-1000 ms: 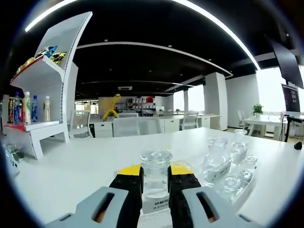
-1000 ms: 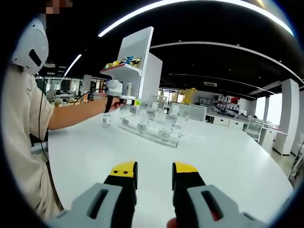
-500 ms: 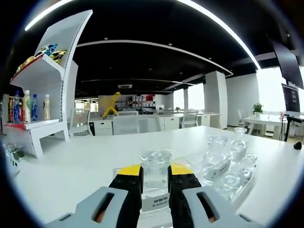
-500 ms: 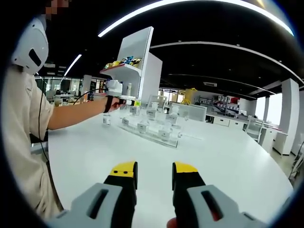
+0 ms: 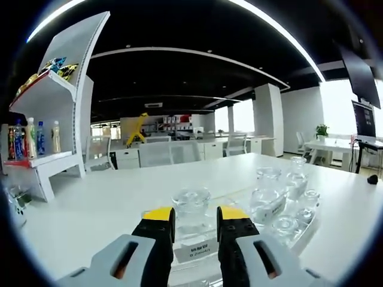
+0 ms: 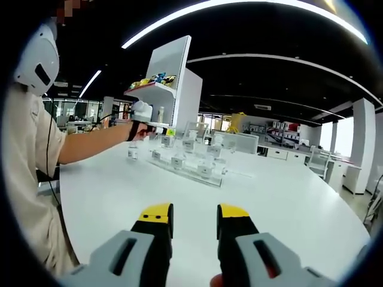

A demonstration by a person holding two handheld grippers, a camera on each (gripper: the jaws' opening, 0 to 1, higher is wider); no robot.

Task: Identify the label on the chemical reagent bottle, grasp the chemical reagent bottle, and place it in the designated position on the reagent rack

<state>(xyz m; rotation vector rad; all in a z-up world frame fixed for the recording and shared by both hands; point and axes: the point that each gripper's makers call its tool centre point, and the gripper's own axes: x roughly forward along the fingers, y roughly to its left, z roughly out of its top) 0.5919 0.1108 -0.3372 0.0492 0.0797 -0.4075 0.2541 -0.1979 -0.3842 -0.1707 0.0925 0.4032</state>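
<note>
At the white table (image 6: 287,197) the left gripper (image 5: 195,218) has its yellow-tipped jaws spread a little apart, with a clear glass reagent bottle (image 5: 191,214) standing upright between them. I cannot tell whether the pads touch the glass; narrow gaps seem to show on both sides. The bottle sits at the near end of the clear acrylic reagent rack (image 5: 305,224), and a white label (image 5: 194,250) is fixed low on its front. The label carries two lines of dark print, too small and blurred to read. More stoppered glass bottles (image 5: 267,200) stand in the rack to the right.

In the right gripper view, the right gripper (image 6: 194,216) hangs over bare tabletop with its jaws parted and nothing between them. Across the table the person's hand (image 6: 141,130) holds the left gripper at the rack's far end. A white shelf unit (image 5: 57,107) holds coloured drink bottles (image 5: 36,139), their brands unreadable.
</note>
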